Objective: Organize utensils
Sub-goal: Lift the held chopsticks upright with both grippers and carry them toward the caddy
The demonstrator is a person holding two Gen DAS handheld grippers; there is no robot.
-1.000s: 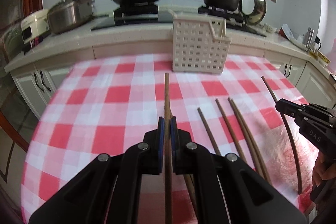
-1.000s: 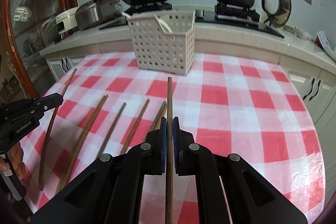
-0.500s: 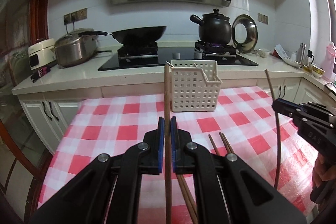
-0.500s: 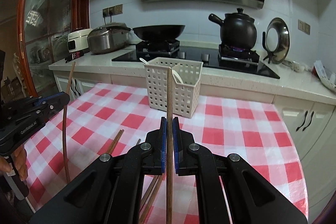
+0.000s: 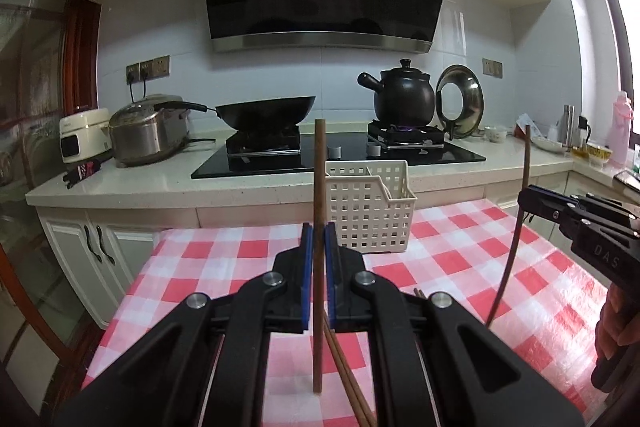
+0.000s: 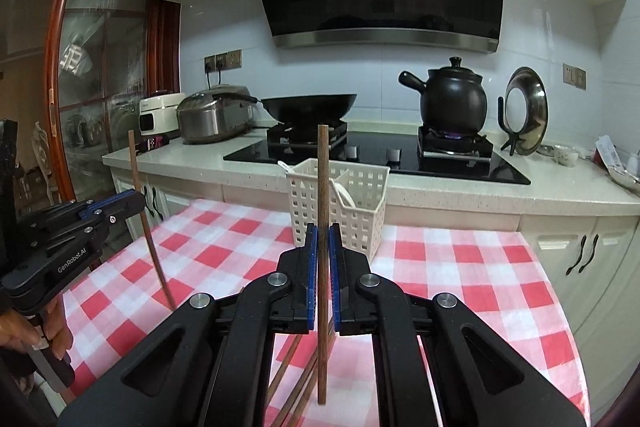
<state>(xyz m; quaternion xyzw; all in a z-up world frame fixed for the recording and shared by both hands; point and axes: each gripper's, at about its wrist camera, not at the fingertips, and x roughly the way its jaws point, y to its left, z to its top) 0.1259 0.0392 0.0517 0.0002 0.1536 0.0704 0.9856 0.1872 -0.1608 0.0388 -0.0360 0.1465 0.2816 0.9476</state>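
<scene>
Red-and-white checked table point(image 5: 224, 259) before a kitchen stove, left tool point(image 5: 314, 259) clamped on an upright brown wooden chopstick point(image 5: 319, 187), white perforated plastic basket point(image 5: 372, 211) just behind, loose brown chopsticks point(image 5: 348, 379) flat below, right tool point(image 6: 324, 263) gripping a second upright chopstick point(image 6: 323, 187).

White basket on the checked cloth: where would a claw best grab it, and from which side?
Pinch the top rim of the basket on its right-hand wall, from above. It stands upright, mouth open; the thin lattice wall suits a narrow pinch, and white utensils lean at its left and middle.
</scene>
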